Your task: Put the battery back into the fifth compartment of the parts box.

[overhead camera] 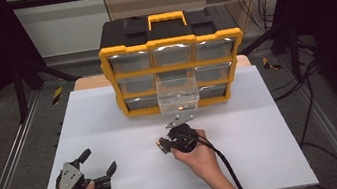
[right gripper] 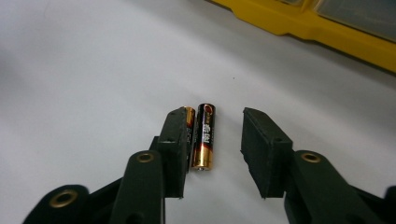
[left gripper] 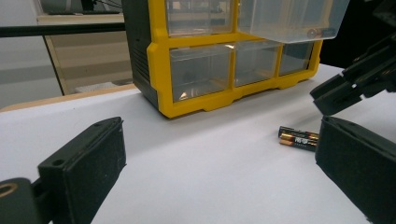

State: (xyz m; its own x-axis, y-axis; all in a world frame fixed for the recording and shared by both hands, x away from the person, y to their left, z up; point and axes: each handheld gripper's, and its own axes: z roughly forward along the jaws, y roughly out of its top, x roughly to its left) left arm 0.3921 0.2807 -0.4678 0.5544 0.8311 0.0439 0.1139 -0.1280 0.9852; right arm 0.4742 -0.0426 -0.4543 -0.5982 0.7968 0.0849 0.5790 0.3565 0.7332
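Two black-and-gold batteries (right gripper: 205, 135) lie side by side on the white table (overhead camera: 109, 118). My right gripper (right gripper: 215, 116) hangs over them with its jaws low at the table. One battery lies between the jaws; the other (right gripper: 189, 116) is partly hidden by the left jaw. A gap is left on the right side, so the pads do not press. In the high view the right gripper (overhead camera: 165, 145) is at mid-table, in front of the organizer. My left gripper (overhead camera: 99, 161) rests open and holds nothing at the front left; its own view looks across to the batteries (left gripper: 299, 137).
A yellow and black organizer (overhead camera: 172, 66) with clear drawers stands at the back of the table. Its bottom-middle drawer (overhead camera: 178, 95) is pulled out, with a small item lying inside. Cables trail off the right side, and a metal frame borders the table.
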